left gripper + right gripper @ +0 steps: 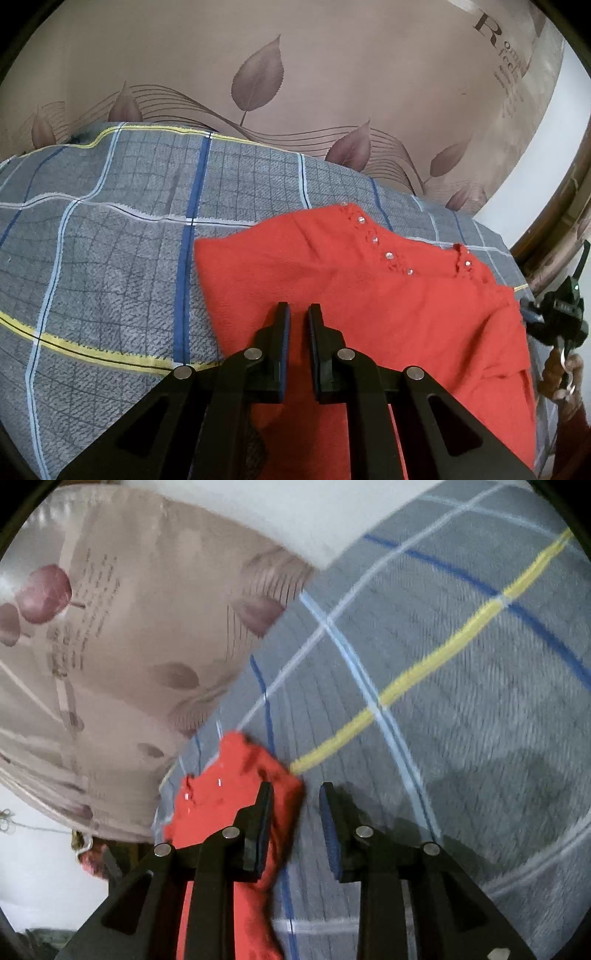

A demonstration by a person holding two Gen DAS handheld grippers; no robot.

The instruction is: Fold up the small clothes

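Red knit garment (354,280) lies on the grey plaid bedspread (103,229), left gripper (298,314) poised above it with jaws nearly together and empty, right gripper (297,794) spread beside its edge.

Matt red knit garment (369,295), woven plaid sheet (110,258)

The left gripper (298,314) points downward at a slant, its fingers (281,332) drawn close together with only a narrow slit between them. The right gripper (295,797) also tilts down, fingers (264,819) parted with nothing between them. A hand (561,373) holds the right gripper.
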